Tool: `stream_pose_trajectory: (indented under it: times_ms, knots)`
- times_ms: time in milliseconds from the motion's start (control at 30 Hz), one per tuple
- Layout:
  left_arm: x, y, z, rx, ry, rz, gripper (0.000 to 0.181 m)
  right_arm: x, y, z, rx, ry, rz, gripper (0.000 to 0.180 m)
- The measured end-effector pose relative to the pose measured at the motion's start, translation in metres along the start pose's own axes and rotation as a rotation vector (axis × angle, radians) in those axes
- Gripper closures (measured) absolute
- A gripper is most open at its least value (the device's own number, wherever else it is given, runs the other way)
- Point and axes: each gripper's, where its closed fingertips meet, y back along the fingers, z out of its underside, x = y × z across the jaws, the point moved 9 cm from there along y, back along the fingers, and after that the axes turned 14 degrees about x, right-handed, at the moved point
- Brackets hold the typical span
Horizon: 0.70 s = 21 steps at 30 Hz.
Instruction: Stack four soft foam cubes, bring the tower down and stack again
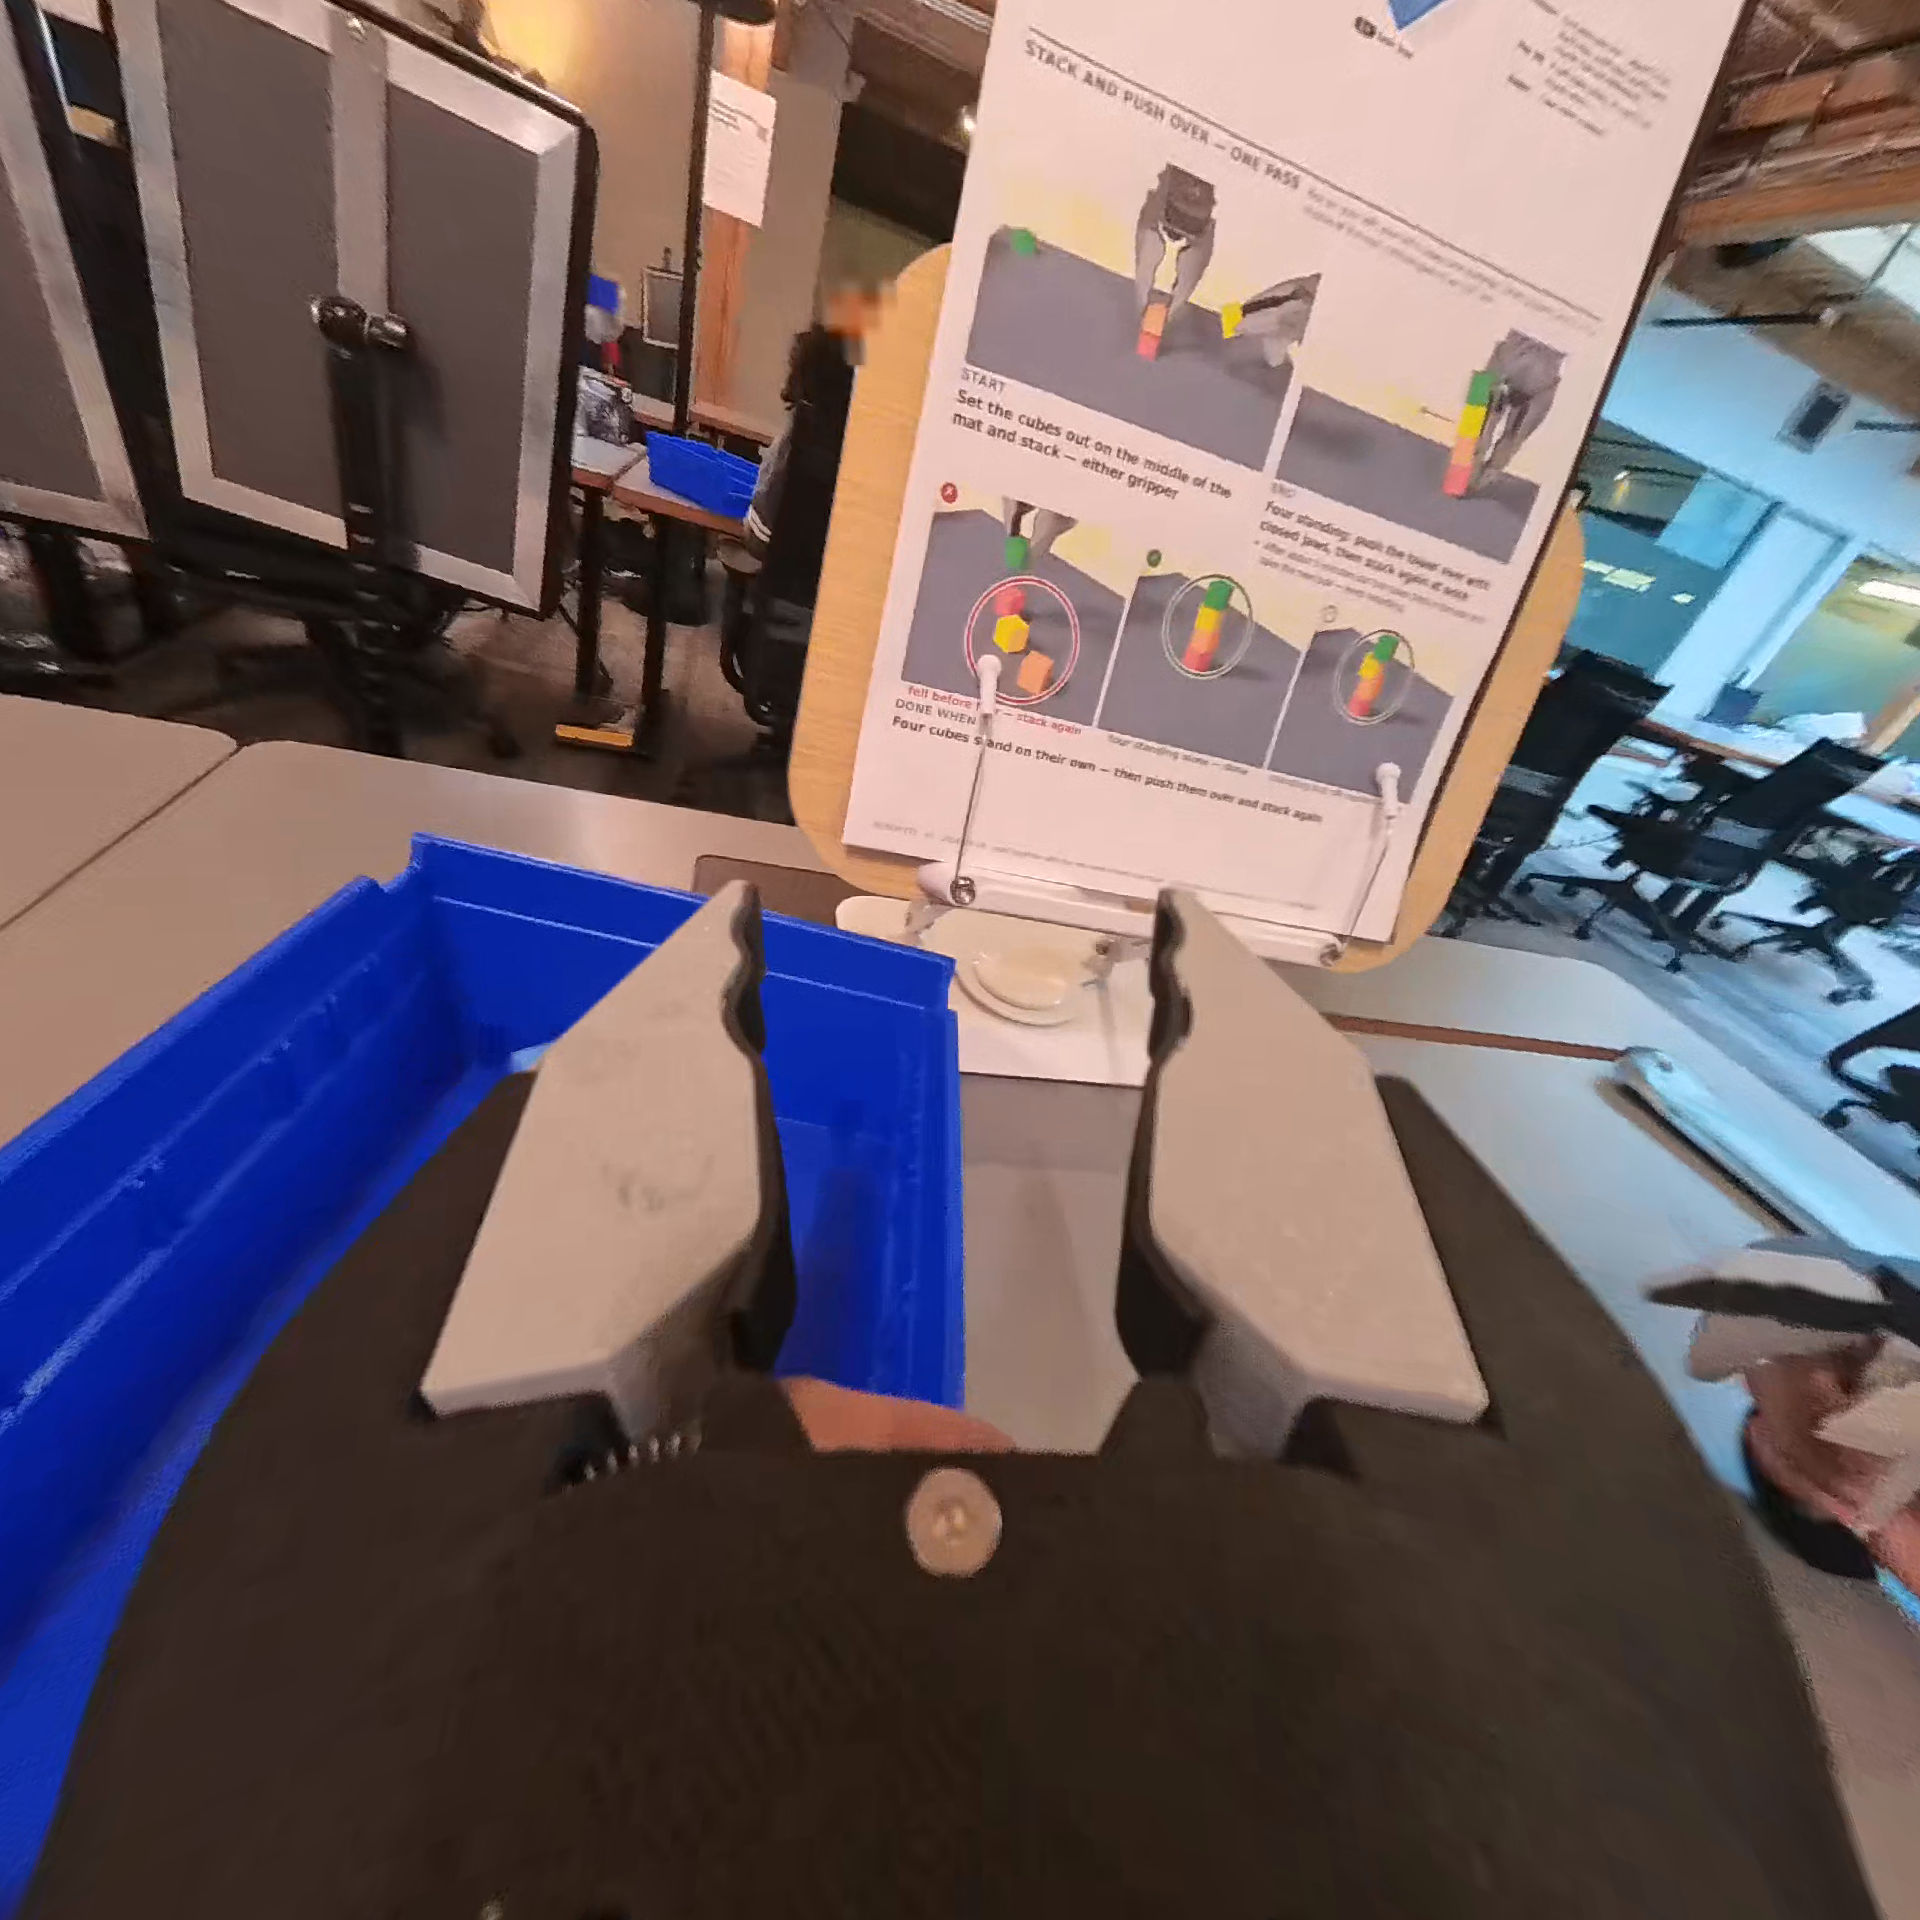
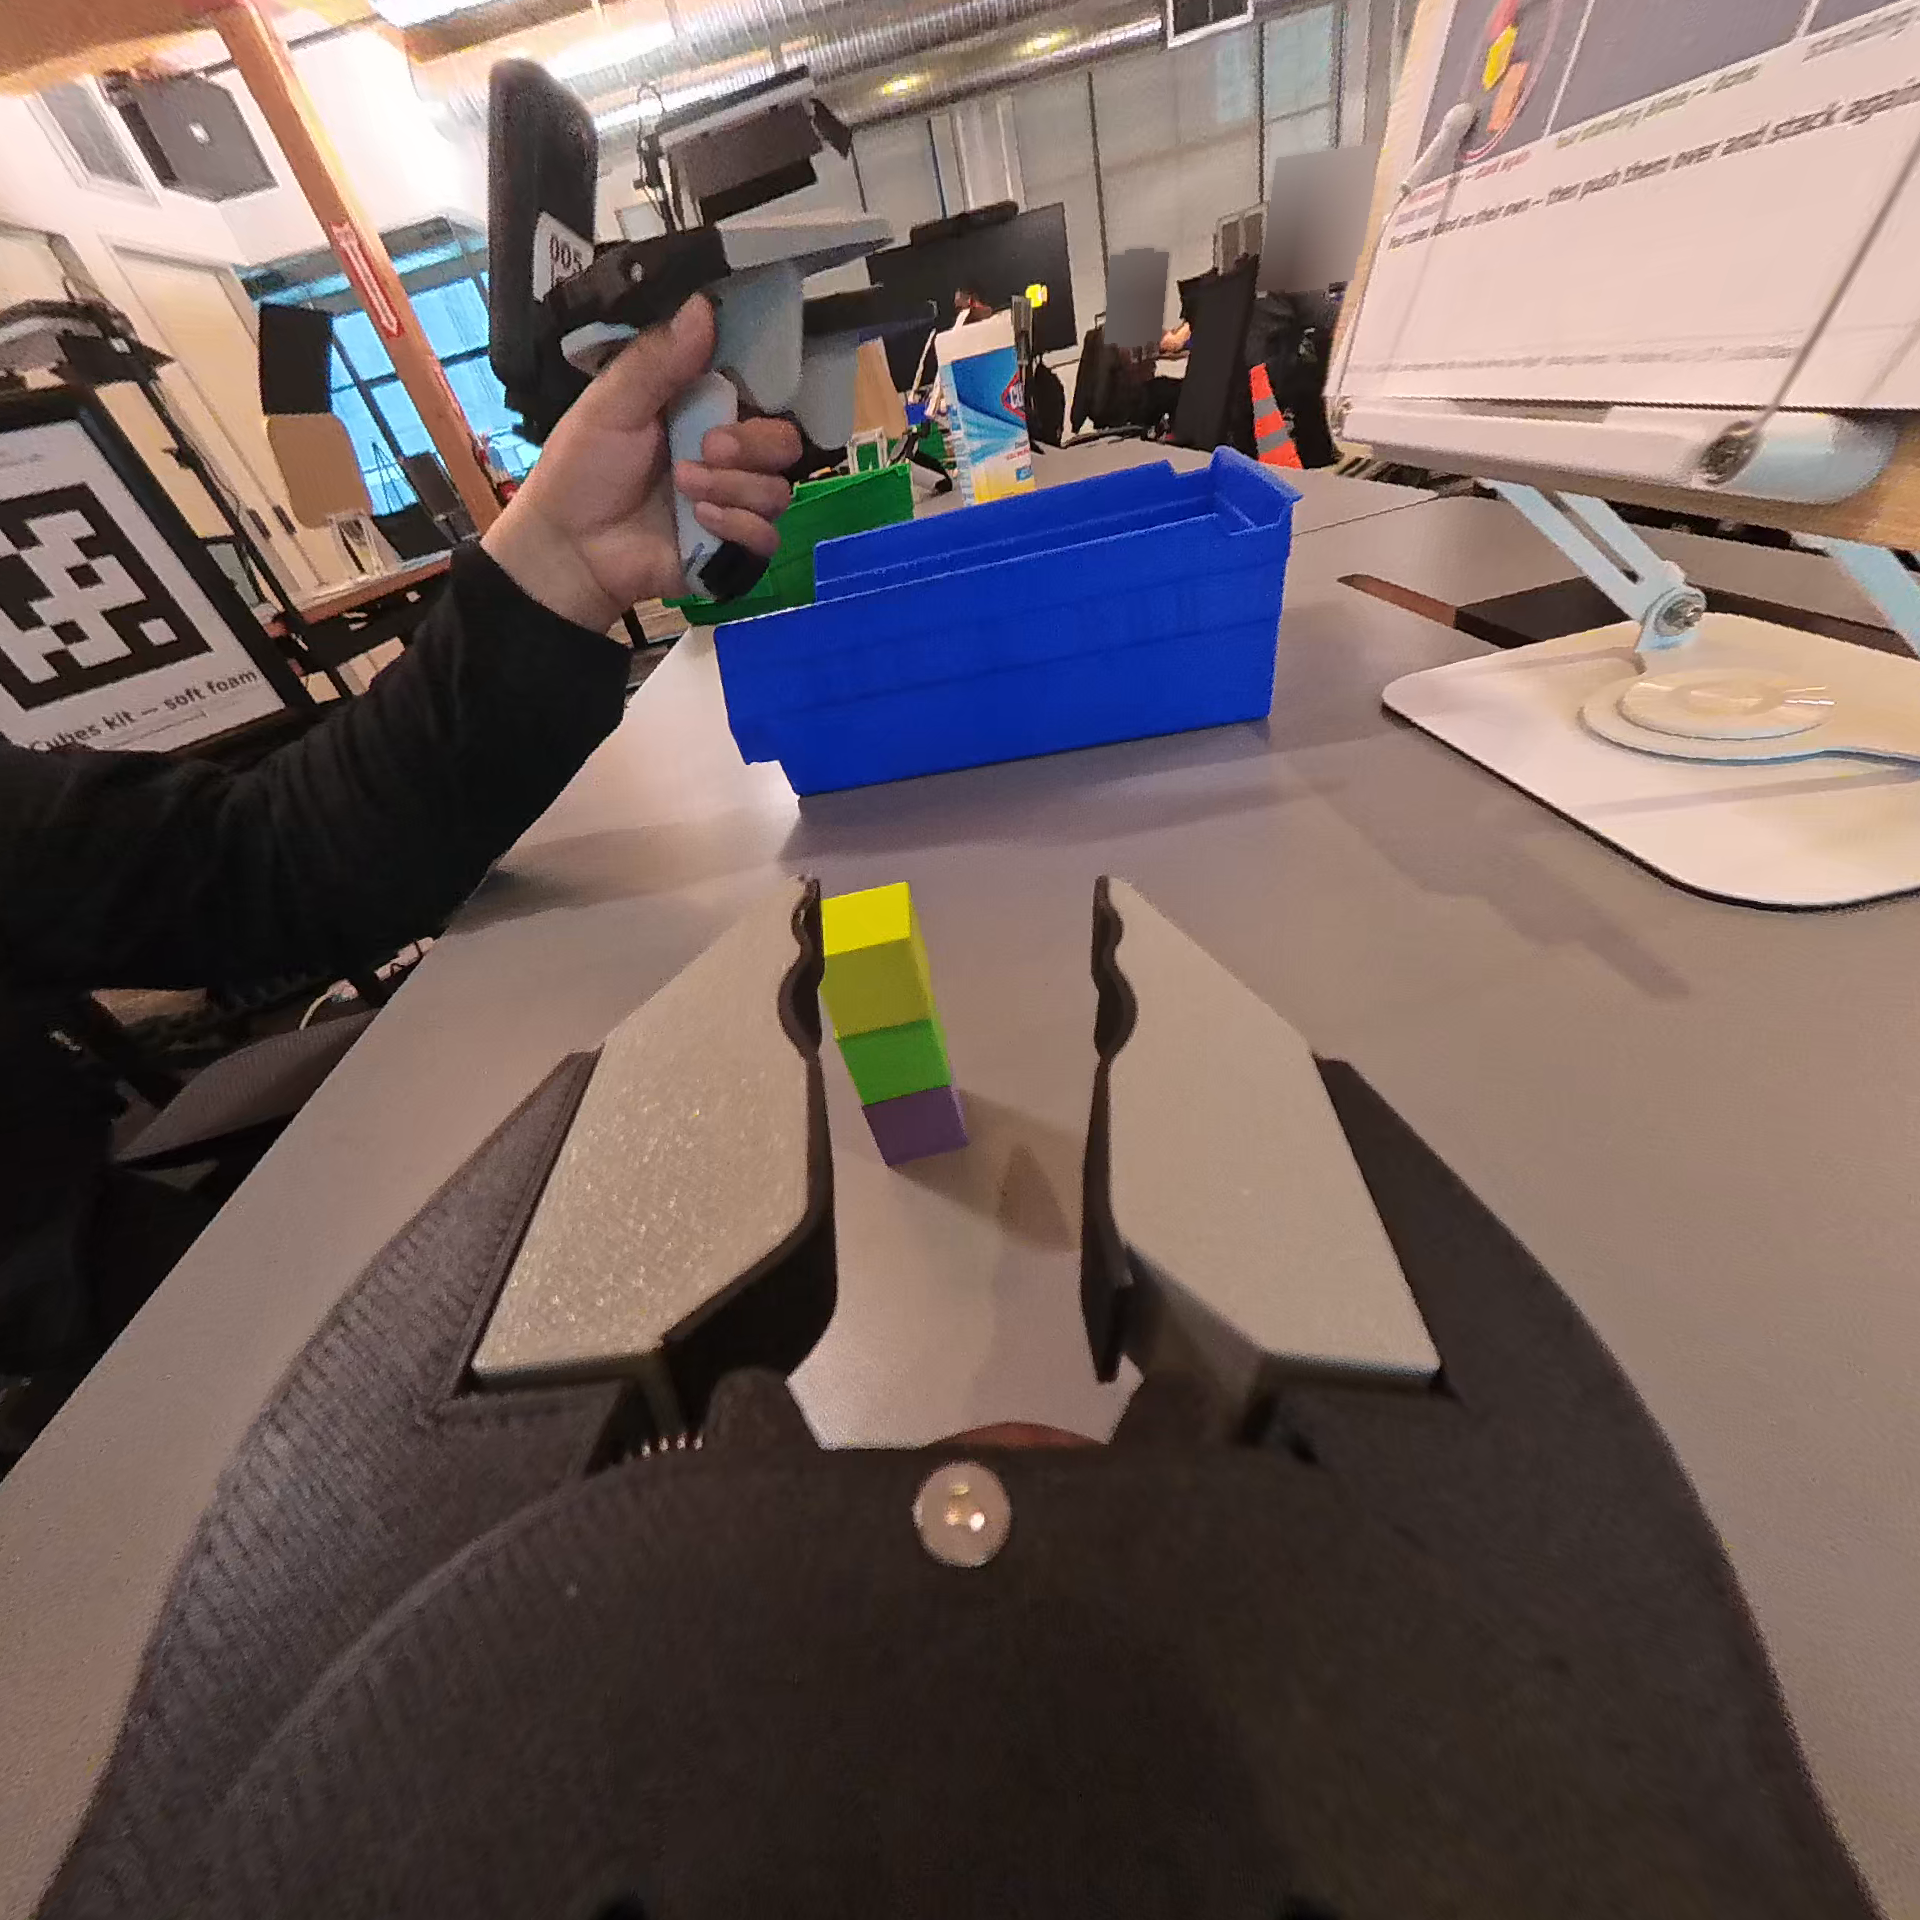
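Standing at centre frame on the grey bench [image 2: 1351, 1039], a tower [image 2: 891, 1023] stacks yellow, green and purple cubes between the right gripper [image 2: 951, 920], fingers apart. Behind, upper centre, sits a blue bin [image 2: 997, 665]. Above its near end the left gripper [image 1: 956, 935] hangs, fingers apart, holding nothing.

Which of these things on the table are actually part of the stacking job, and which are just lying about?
Job: yellow cube, green cube, purple cube, right gripper, left gripper.

Lying about: blue bin, green bin, instruction stand, wipes tub.
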Motion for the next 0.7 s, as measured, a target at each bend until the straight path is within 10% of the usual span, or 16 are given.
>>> stream_pose_trajectory:
  times_ms: [700]
  knots:
    - [0.004,0.013,0.064,-0.258,-0.186,-0.013,0.11,-0.015,-0.002,0.003,-0.027,0.022,-0.018,0.131]
